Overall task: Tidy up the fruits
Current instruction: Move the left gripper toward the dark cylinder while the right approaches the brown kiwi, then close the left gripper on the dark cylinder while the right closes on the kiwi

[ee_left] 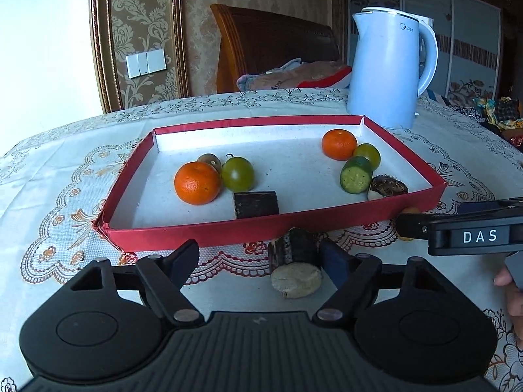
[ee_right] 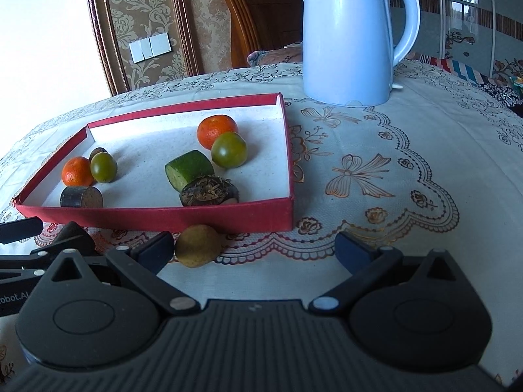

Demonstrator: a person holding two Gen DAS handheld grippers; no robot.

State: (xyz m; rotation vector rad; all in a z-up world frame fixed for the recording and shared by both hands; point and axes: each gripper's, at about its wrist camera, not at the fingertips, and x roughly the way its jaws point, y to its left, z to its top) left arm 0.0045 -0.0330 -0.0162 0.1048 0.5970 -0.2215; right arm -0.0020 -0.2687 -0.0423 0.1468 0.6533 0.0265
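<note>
Straddling a dark-skinned cut stem piece (ee_left: 292, 261) on the table (ee_left: 228, 281) just short of the red tray (ee_left: 202, 230), the left tongs (ee_left: 261, 258) stood partly open: the right pad lay against the piece, the left pad was well clear, so nothing was gripped. The right tongs (ee_right: 255, 251) stood wide and empty, a small yellowish fruit (ee_right: 198, 245) just beside the left pad. Inside the tray lay two oranges, green tomatoes, a cucumber piece (ee_left: 356, 174) and another dark stem piece (ee_left: 256, 204). Recommended: centre the piece between the pads before closing, then lift over the tray's near wall. A pale blue kettle (ee_left: 390, 72) stood beyond.
</note>
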